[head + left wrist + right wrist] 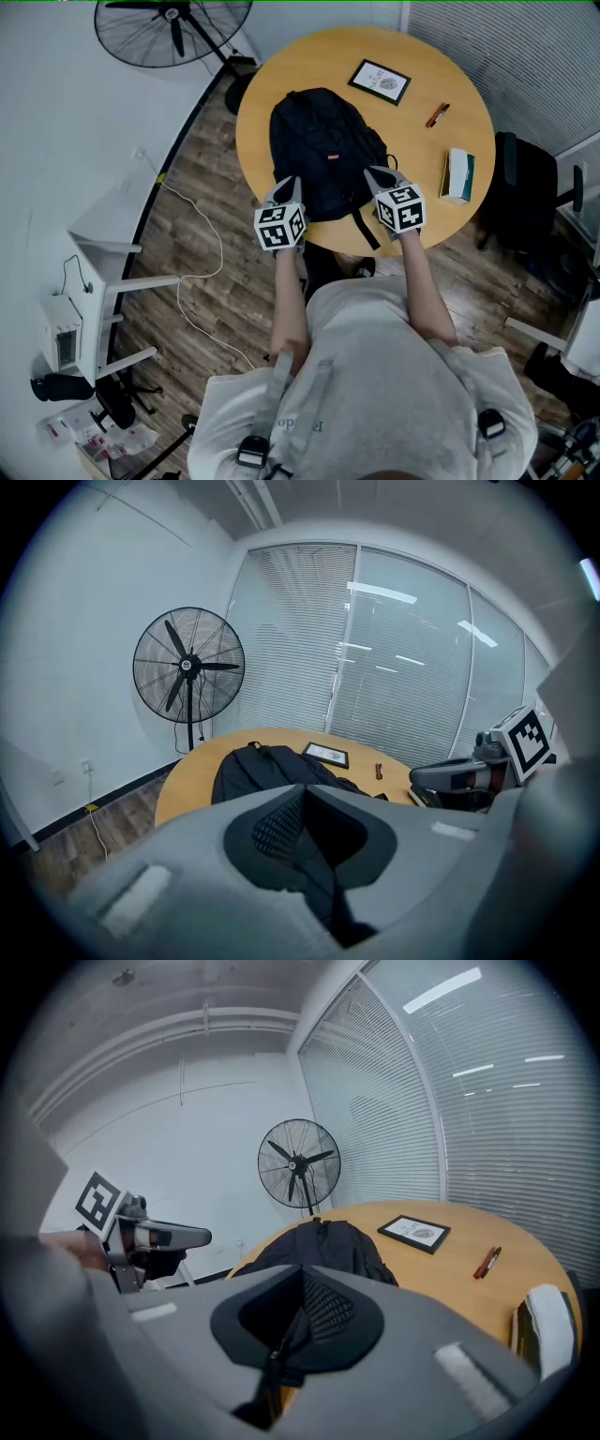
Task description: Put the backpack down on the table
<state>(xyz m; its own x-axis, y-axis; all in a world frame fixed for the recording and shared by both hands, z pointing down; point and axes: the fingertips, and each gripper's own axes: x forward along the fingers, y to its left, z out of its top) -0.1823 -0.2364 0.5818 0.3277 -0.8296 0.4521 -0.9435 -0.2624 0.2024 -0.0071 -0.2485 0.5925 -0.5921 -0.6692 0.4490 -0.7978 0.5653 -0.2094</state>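
At the 6 o'clock edge of the bench [450,103], we have the left claw [285,187] and right claw [377,175] both pinched shut on fabric of the backpack [323,155], which lies there. Withdrawing unreleased would likely drag it off.

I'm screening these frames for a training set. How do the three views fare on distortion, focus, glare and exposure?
Head view: sharp and evenly lit, though the black fabric backpack on the round wooden table shows little detail. Left gripper view: fisheye bending, dark corners, its own grey jaws blurred, light streaks on the window blinds. Right gripper view: the same faults.
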